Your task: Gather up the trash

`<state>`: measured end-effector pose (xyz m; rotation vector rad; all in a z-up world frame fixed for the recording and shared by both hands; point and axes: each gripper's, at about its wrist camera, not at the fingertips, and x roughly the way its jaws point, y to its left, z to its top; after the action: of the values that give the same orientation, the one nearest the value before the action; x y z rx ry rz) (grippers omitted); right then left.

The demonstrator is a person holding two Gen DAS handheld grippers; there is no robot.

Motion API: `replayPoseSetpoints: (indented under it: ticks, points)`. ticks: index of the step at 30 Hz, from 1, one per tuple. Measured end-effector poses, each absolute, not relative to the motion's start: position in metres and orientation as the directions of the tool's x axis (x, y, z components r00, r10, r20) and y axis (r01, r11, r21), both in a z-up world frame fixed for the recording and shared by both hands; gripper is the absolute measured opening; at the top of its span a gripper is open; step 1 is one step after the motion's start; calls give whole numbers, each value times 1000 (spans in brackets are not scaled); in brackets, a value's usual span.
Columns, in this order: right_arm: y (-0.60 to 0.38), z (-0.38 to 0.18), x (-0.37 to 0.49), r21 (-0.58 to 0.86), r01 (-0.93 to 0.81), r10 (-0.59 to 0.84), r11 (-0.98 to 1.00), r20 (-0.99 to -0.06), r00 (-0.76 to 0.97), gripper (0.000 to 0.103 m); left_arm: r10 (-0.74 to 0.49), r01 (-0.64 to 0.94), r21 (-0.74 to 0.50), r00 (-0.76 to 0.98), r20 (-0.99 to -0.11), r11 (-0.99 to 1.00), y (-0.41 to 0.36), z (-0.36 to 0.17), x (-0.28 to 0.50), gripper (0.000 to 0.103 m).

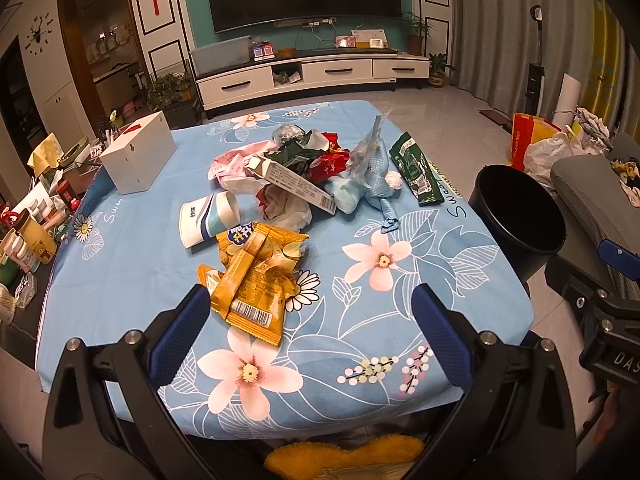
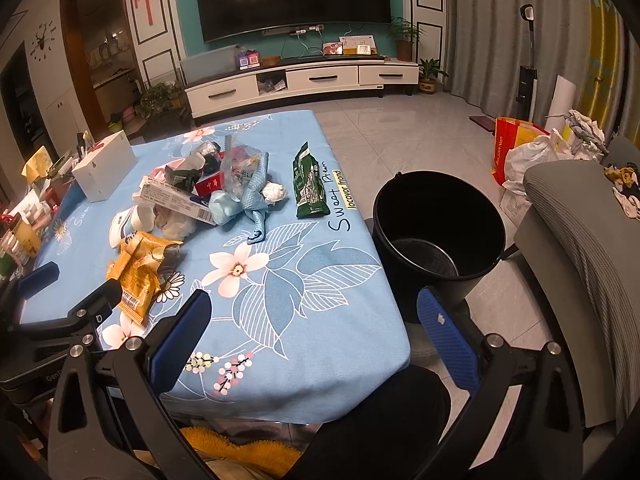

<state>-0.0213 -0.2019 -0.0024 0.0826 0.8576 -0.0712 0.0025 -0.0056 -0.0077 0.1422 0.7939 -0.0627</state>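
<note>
A pile of trash lies mid-table: a yellow snack wrapper (image 1: 256,276) (image 2: 138,268) nearest me, a tipped paper cup (image 1: 210,218), a long carton (image 1: 300,184), a blue cloth (image 1: 374,176) and a green packet (image 1: 416,168) (image 2: 310,184). A black bucket (image 1: 520,216) (image 2: 438,228) stands on the floor right of the table. My left gripper (image 1: 312,312) is open and empty, just short of the yellow wrapper. My right gripper (image 2: 316,320) is open and empty over the table's near right corner, beside the bucket.
A white box (image 1: 138,156) sits at the table's left. Bottles and jars (image 1: 28,240) crowd the left edge. A grey chair (image 2: 580,240) and bags (image 2: 528,152) stand right of the bucket. The blue floral cloth (image 1: 360,340) covers the table.
</note>
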Motion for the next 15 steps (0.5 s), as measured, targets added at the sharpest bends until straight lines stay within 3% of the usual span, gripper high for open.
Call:
replayPoseSetpoints:
  ticks: [15]
  points:
    - [-203, -5, -21, 52, 95, -23, 994, -758, 652, 100, -26, 126, 83, 685, -729, 989, -7, -10, 2, 100]
